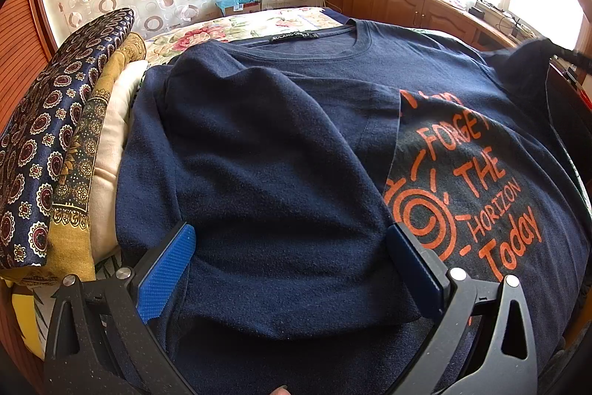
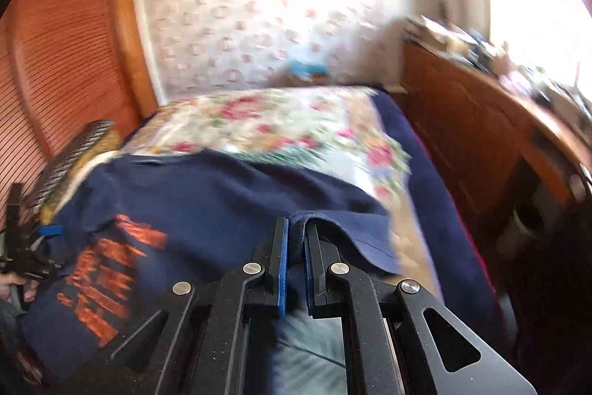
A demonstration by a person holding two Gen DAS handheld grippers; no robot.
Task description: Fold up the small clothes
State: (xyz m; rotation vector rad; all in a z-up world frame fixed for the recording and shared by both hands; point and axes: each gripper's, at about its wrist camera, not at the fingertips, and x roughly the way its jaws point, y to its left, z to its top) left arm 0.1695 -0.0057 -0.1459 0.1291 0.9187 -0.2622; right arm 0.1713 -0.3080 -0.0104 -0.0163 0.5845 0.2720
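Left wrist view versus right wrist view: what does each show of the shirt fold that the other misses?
Only the left wrist view shows the neck label, the left side folded across the chest, and the left gripper open over it. Only the right wrist view shows the right gripper shut on a raised fold of the navy T-shirt. Both show the orange print and the floral bedspread.

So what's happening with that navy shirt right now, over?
Left gripper open over folded side. Right gripper shut on navy T-shirt edge, lifted. Folded scarves lie beside it.
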